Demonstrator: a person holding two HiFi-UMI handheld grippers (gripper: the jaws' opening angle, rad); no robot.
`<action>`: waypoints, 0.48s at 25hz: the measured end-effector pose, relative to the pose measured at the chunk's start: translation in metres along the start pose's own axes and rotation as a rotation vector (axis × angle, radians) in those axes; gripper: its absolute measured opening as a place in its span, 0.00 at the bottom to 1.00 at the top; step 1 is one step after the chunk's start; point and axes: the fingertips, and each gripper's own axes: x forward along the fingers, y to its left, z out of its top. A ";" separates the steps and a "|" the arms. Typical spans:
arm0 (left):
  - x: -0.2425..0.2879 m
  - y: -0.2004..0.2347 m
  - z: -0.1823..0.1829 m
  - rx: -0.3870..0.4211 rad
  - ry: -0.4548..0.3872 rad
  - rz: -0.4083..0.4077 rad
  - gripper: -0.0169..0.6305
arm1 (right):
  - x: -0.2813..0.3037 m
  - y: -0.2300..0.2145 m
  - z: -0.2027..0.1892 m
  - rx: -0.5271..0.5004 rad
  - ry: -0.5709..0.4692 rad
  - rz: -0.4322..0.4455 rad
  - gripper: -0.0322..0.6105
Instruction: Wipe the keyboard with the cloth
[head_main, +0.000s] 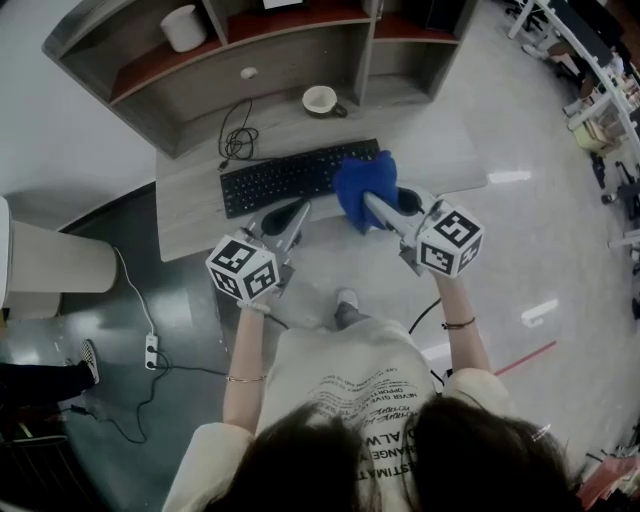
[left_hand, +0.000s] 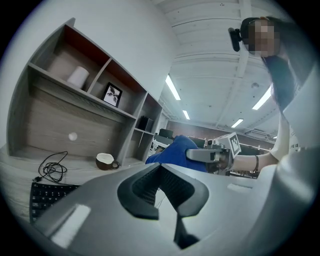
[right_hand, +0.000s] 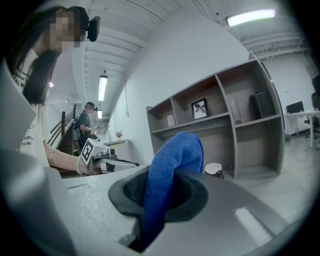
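The blue cloth (head_main: 365, 188) is bunched over the right end of the black keyboard (head_main: 290, 178), which lies on the grey tabletop (head_main: 190, 220). Whether the cloth actually presses on the keys cannot be told. The right gripper (head_main: 378, 208) reaches to that same end of the keyboard from the near side. In the right gripper view its fingers are clamped on the cloth (right_hand: 172, 167), which rises between them in a thick fold.

The left gripper (head_main: 297, 213) sits at the keyboard's near edge, just beside the right one and left of the cloth. In the left gripper view, its fingers are pressed together at the tips with nothing between them.

Behind the keyboard's left end a black cable (head_main: 237, 140) lies coiled on the tabletop. Behind its right half stands a white cup (head_main: 321, 100). Farther back rises a wooden shelf unit (head_main: 300, 45). A white roll (head_main: 184, 27) stands in its upper left compartment, and a framed picture (left_hand: 113, 94) in the next compartment over.
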 end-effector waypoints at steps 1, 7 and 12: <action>0.004 0.002 -0.001 -0.004 0.004 0.003 0.02 | 0.001 -0.005 -0.001 0.002 0.003 0.004 0.13; 0.029 0.014 -0.008 -0.038 0.018 0.022 0.02 | 0.006 -0.036 -0.007 0.019 0.022 0.017 0.13; 0.046 0.024 -0.023 -0.087 0.042 0.034 0.02 | 0.010 -0.055 -0.017 0.036 0.051 0.031 0.13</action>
